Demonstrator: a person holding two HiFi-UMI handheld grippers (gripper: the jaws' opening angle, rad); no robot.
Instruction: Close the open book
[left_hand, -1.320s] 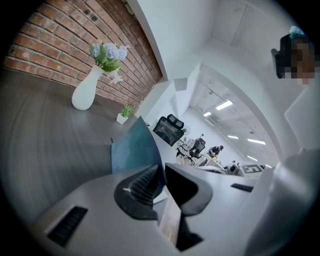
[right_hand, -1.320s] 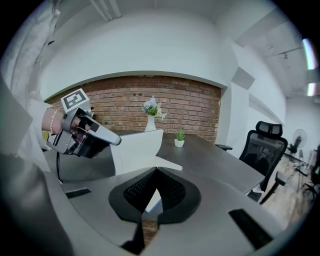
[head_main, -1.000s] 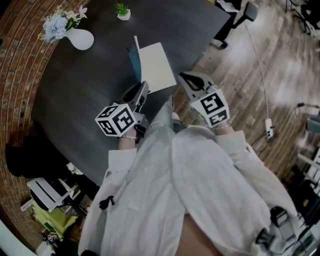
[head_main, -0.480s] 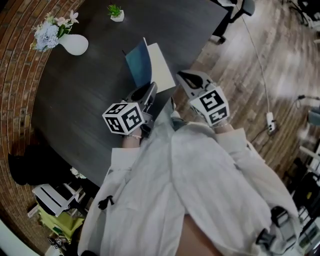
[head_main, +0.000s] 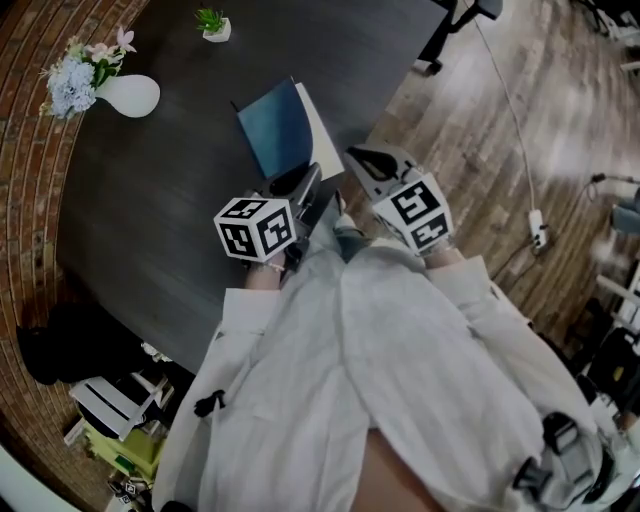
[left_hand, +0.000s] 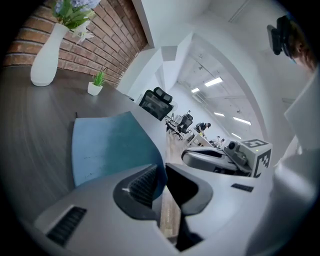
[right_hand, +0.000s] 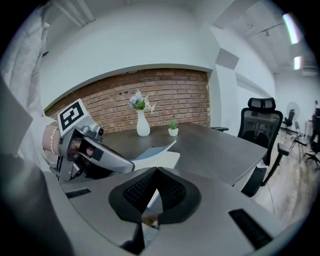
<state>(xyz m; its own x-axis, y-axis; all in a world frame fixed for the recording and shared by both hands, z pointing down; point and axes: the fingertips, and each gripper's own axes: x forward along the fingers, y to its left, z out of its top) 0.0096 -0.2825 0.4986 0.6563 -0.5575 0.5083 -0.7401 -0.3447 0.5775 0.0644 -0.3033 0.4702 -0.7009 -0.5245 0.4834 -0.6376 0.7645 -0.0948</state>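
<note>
The book (head_main: 275, 130) is blue, the table (head_main: 150, 200) dark grey, the vase (head_main: 128, 95) white.

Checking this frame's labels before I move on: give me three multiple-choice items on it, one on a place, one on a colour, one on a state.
1. Where is the white vase relative to the book? A) on top of it B) on the table, apart from it C) under it
2. What colour is the book's cover? A) teal blue B) red C) yellow
3. On the right gripper, how do the jaws stand? A) wide apart B) clamped on the vase C) together
Answers: 1 B, bare tabletop separates them; 2 A, the raised cover shows teal blue; 3 C, the pads meet in the right gripper view.
</note>
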